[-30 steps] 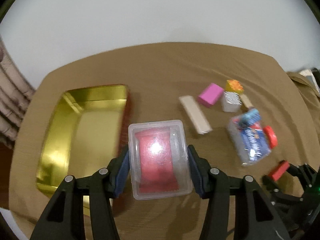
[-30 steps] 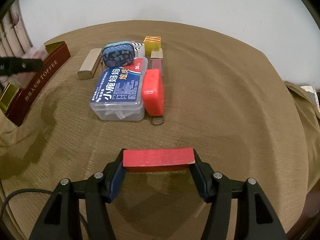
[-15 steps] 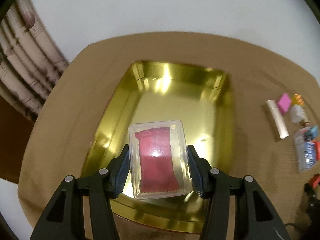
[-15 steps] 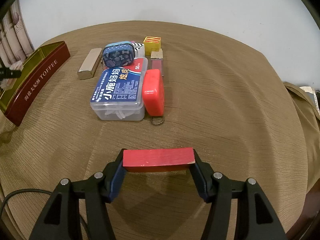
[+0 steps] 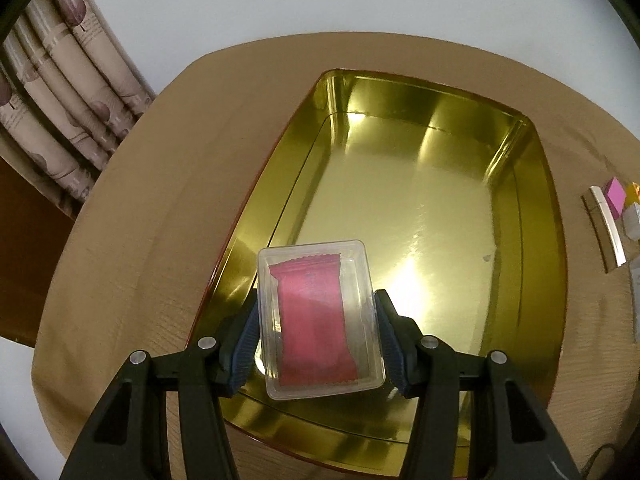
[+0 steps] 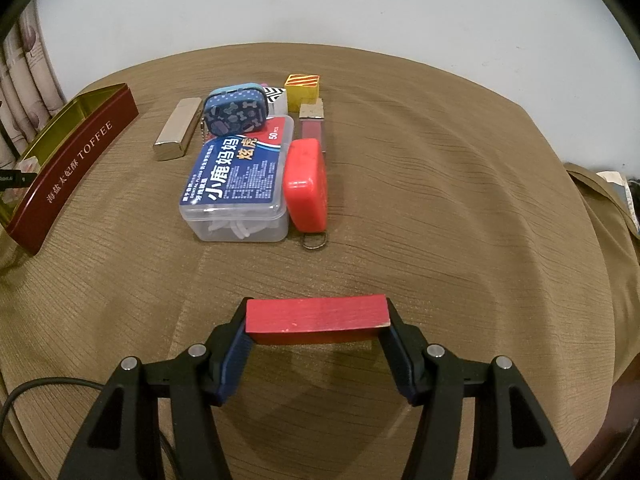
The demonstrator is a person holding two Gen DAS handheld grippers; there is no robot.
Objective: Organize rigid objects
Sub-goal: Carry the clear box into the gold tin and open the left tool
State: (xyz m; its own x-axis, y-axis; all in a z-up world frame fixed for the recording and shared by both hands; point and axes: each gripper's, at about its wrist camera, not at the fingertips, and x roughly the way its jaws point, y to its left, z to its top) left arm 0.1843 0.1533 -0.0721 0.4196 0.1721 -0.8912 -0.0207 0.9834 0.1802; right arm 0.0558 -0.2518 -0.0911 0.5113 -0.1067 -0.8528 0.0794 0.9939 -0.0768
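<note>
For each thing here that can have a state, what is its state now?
Gold tin: open, nothing resting inside.
Clear box: lid shut, held above the tin.
Left tool: shut on the clear box.
Red block: held level.
Right tool: shut on the red block.
Floss box: lid shut.

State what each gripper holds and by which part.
Left gripper: a clear plastic box, clamped across its two long sides. Right gripper: a red block, clamped at its two short ends.

Clamped between right gripper (image 6: 316,320) pads: red block (image 6: 316,316); floss box (image 6: 236,180) at twelve o'clock.
</note>
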